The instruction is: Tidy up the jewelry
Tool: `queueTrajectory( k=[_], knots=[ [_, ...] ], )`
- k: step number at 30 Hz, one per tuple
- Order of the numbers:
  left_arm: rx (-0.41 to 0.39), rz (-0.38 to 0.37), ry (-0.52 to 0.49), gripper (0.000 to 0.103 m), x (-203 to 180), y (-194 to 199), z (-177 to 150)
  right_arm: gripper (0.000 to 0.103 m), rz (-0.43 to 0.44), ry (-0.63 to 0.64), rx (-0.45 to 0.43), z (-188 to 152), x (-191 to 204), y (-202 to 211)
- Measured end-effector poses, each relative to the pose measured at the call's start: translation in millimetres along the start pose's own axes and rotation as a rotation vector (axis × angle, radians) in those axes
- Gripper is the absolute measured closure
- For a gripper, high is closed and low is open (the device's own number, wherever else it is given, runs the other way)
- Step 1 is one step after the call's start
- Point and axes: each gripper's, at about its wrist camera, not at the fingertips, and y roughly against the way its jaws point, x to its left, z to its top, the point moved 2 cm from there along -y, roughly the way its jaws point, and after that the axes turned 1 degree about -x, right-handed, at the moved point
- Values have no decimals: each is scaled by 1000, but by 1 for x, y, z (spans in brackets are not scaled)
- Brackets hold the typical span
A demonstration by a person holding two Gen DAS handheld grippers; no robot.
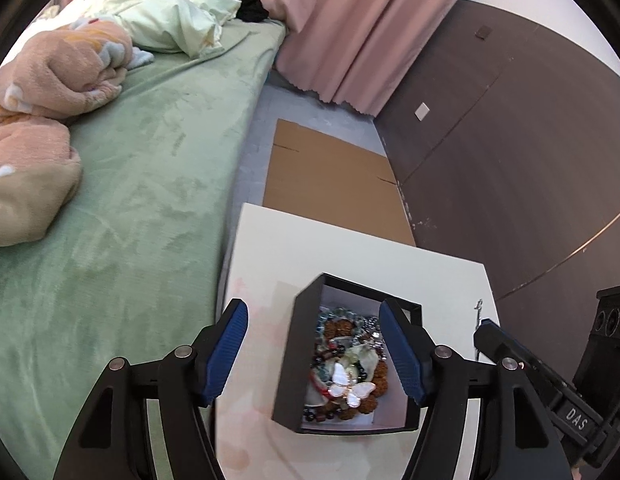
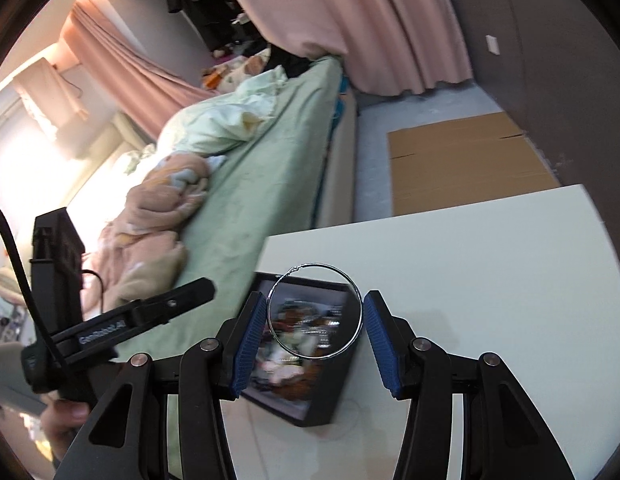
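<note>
Left wrist view: looked forward and steeply down from above the black box (image 1: pixel 346 364), close over the white table (image 1: pixel 350 240); bed (image 1: pixel 149 184) at left, dark wall at right.
Right wrist view: looked forward and down from the table's near side, tilted, close to the box (image 2: pixel 310 356); bed (image 2: pixel 261 168) at left.
Shared: box, table (image 2: pixel 490 272), bed, flattened cardboard (image 1: pixel 334 180) (image 2: pixel 466 160), pink curtain (image 1: pixel 350 28) (image 2: pixel 350 16).
Cross-sighting: left gripper (image 2: pixel 141 320) seen at the right view's left edge; right gripper (image 1: pixel 550 392) seen at the left view's lower right.

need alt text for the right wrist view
A thin silver hoop ring sits between the blue pads of the right gripper, above an open black box of jumbled jewelry on a white table. A green-sheeted bed lies behind.
</note>
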Motion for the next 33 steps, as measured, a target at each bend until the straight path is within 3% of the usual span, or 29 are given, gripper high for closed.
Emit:
queueTrajectory(
  k=[5,8,10,12,29,33],
  knots=[
    [-30,-18,42,17,13,11,3,51,47,2,3,-3,19,-16],
    [-38,-17,52,15,17,15,4,50,62,-14,11,-3,22,-23],
    [-42,-20,59,14,18,17,4,44,53,-35,45,-5,22,-30],
    [-44,-25,66,11,19,20,4,26,33,-60,63,-8,16,-30],
    [-48,-24,-38,10,-12,28,-25,25,-37,-99,1,-24,-11,29],
    [-42,-26,-81,10,-25,31,-36,22,-102,-96,-72,-28,-16,52]
  ],
)
